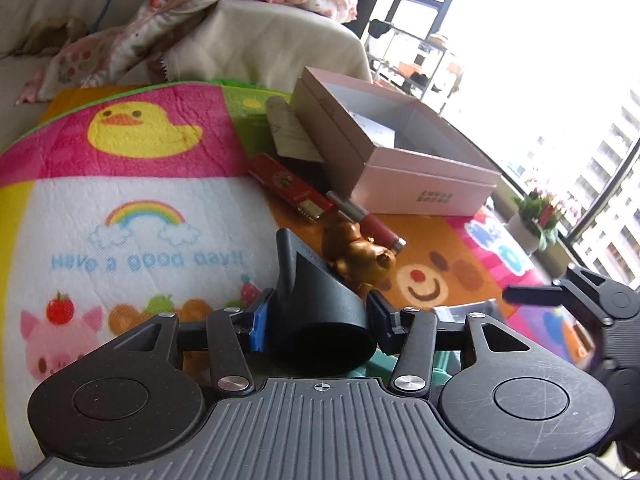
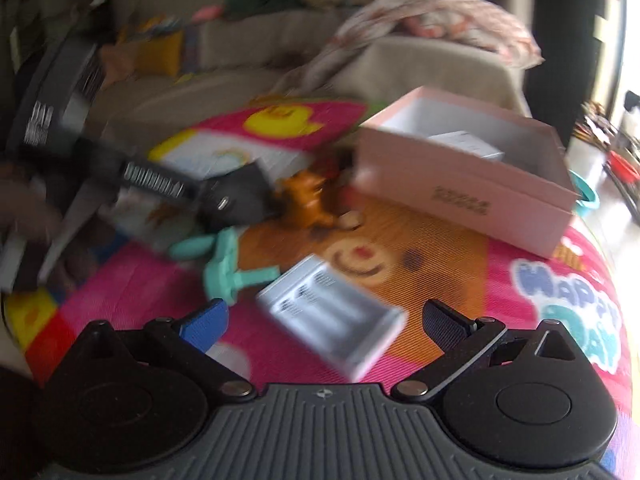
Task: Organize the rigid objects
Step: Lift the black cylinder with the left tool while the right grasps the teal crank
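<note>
Here a cartoon play mat (image 1: 132, 208) spreads before a draped sofa (image 1: 280, 40).

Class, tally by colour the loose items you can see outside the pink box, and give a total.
Red: 2, flat case and pen
Gold: 1, bear figurine
Black: 1, nozzle
Teal: 1, plastic piece
White: 1, charger box
Beige: 1, packet
Total: 7
</note>
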`<state>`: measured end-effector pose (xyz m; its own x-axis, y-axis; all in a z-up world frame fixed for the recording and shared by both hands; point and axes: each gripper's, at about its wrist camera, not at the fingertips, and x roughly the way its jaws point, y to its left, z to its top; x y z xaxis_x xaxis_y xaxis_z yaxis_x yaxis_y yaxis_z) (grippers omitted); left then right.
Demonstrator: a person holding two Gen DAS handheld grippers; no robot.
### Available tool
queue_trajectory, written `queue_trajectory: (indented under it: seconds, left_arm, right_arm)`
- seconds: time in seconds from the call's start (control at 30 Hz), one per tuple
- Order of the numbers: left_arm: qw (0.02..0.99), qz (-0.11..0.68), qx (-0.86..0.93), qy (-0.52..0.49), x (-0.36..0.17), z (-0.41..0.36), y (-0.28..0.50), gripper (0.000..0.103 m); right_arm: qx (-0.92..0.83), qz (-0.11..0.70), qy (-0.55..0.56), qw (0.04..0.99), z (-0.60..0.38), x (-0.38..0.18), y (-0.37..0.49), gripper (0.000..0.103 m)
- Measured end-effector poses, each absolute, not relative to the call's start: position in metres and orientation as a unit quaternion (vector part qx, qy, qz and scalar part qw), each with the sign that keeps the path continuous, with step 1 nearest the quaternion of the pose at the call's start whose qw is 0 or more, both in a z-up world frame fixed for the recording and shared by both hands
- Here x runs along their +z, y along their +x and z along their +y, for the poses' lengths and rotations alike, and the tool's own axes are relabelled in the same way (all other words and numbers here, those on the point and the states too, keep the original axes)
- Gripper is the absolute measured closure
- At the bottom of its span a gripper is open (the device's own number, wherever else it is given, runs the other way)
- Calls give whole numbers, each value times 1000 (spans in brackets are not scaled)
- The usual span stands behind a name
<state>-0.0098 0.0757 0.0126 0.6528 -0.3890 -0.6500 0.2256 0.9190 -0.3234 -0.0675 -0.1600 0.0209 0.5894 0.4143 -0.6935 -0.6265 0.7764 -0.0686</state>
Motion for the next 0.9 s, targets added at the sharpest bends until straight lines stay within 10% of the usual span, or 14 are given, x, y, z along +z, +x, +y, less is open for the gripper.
queue_trajectory:
  seconds: [0.43,0.6,0.77,0.9]
  left_arm:
    - [911,378,-117,-114,13,98,-14,50]
    - [909,382,-133,-103,14,91,-18,50]
    - [906,385,-155,-86,11,74,-23,49]
    - [905,388,-168,-52,12,55,-31,49]
  right_arm:
    - [324,325,-106,882,-151,38,-71,7]
    - [336,317,-192,866,-111,23,-80,60]
    - [206,257,-302,895,-128,16,-70,57]
    - [207,292,-233,904,-159,31,-59,29]
